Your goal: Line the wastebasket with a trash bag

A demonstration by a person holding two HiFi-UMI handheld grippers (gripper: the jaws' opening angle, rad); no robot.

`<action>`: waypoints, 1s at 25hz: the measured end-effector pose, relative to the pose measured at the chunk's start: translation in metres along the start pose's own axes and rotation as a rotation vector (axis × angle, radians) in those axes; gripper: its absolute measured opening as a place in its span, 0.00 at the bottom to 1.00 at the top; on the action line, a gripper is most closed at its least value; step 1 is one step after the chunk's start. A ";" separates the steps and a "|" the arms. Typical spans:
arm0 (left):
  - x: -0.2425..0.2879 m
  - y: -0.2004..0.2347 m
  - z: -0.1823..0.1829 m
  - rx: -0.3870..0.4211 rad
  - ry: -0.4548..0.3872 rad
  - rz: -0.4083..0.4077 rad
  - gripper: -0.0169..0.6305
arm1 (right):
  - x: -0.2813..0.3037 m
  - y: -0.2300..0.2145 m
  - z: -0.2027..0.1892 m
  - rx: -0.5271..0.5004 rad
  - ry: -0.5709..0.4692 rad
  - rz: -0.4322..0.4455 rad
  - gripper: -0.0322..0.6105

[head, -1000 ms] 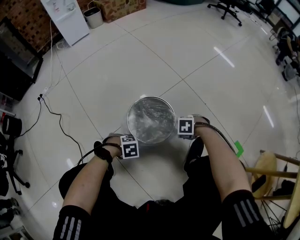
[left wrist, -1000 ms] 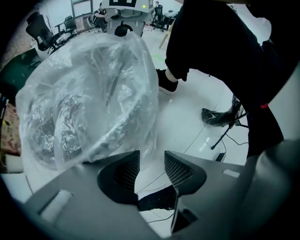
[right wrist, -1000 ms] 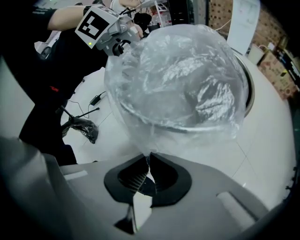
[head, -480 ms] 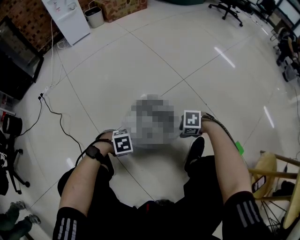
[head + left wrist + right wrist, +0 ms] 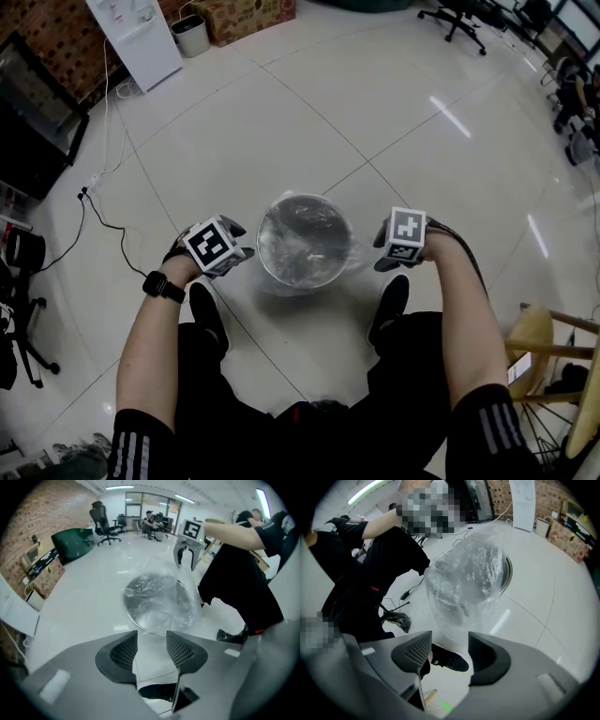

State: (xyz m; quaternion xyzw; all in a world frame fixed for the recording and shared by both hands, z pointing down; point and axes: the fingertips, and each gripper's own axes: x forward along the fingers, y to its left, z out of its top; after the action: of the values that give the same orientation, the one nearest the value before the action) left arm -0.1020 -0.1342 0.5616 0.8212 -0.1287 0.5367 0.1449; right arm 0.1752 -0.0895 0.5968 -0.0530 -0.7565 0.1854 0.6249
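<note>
Wastebasket (image 5: pixel 302 242) upright, axis vertical, mouth up, bag (image 5: pixel 468 581) over it. Left gripper (image 5: pixel 151 646) and right gripper (image 5: pixel 450 651): jaws just opening, apart, empty.

In the head view the marker cubes (image 5: pixel 214 246) hide the jaws of my left gripper (image 5: pixel 236 255) and right gripper (image 5: pixel 384 260); the edge cuts off a wooden chair (image 5: pixel 562 352).

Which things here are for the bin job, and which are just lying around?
For the job: wastebasket, clear trash bag pulled over it.
Just lying about: cardboard box, small white bin, white cabinet, office chair.
</note>
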 end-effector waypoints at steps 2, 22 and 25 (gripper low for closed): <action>0.005 0.003 0.001 -0.027 0.001 -0.009 0.32 | 0.012 -0.004 0.004 -0.026 0.020 -0.029 0.53; 0.042 0.014 0.035 0.035 0.063 0.079 0.33 | -0.068 -0.031 0.002 0.039 -0.066 -0.180 0.60; 0.040 0.024 0.038 0.033 0.069 0.133 0.10 | -0.089 -0.052 0.037 0.039 -0.225 -0.295 0.60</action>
State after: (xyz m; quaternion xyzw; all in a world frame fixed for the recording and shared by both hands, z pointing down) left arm -0.0631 -0.1730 0.5860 0.7943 -0.1689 0.5750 0.0998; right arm 0.1659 -0.1735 0.5270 0.0915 -0.8174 0.1113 0.5577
